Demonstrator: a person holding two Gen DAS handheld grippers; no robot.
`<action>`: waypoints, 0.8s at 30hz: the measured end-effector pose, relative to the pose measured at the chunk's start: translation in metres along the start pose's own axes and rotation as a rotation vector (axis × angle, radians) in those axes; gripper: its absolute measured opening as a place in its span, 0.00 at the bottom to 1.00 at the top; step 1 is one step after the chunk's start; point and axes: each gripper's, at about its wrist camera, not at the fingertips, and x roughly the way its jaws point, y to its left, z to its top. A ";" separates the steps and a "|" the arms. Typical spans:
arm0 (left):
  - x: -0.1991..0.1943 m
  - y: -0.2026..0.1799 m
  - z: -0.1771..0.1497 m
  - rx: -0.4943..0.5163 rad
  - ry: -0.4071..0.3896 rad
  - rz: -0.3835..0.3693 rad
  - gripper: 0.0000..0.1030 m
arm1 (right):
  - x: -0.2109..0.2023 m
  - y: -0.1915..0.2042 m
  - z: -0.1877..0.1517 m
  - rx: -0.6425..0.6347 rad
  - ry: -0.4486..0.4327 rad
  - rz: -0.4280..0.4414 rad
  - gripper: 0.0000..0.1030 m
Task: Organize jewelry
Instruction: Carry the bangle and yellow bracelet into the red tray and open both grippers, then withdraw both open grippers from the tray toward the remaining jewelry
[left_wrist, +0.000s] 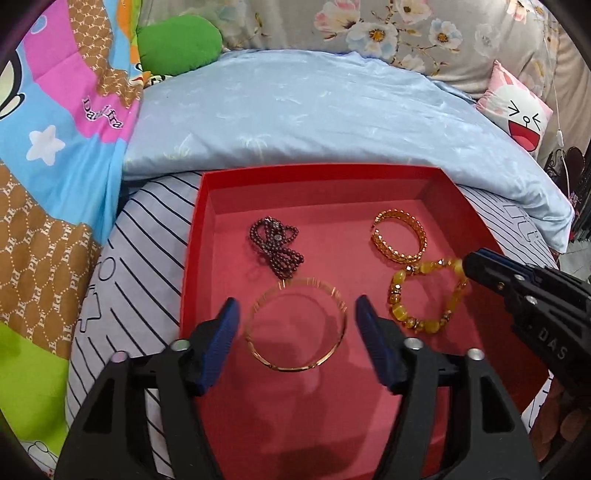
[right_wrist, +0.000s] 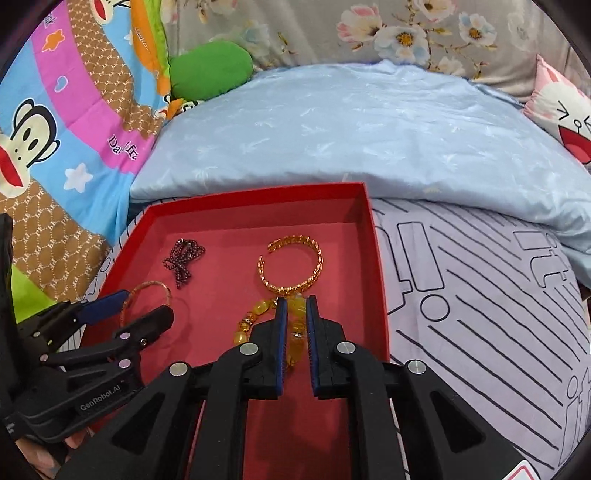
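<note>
A shallow red tray (left_wrist: 199, 221) (right_wrist: 376, 258) lies on the bed. Inside are a dark bead chain (left_wrist: 275, 247) (right_wrist: 184, 260), a gold chain-link cuff (left_wrist: 399, 236) (right_wrist: 291, 266), a thin gold bangle (left_wrist: 295, 368) (right_wrist: 149, 283) and a yellow bead bracelet (left_wrist: 424, 295) (right_wrist: 255, 314). My left gripper (left_wrist: 297, 301) (right_wrist: 144, 304) stands open, wide, just above the bangle, which lies flat on the tray floor. My right gripper (right_wrist: 297, 301) (left_wrist: 469, 266) is open by a narrow gap. The bracelet's top-right beads show between its pads, and the rest of the bracelet rests on the tray floor.
The tray rests on a striped sheet (left_wrist: 140, 240) (right_wrist: 480, 314). A pale blue pillow (left_wrist: 314, 110) lies right behind its far wall. A colourful cartoon blanket (left_wrist: 55, 147) and a green cushion (left_wrist: 177, 44) are at left, a pink cartoon pillow (left_wrist: 524, 114) at far right.
</note>
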 end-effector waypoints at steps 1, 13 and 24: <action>-0.001 0.000 0.001 -0.002 -0.004 0.008 0.72 | -0.003 0.001 0.000 0.000 -0.010 -0.004 0.22; -0.053 0.005 -0.022 -0.029 -0.082 0.022 0.78 | -0.067 0.006 -0.028 0.006 -0.086 0.018 0.36; -0.104 0.006 -0.088 -0.022 -0.104 0.050 0.80 | -0.112 -0.004 -0.097 0.055 -0.056 0.028 0.40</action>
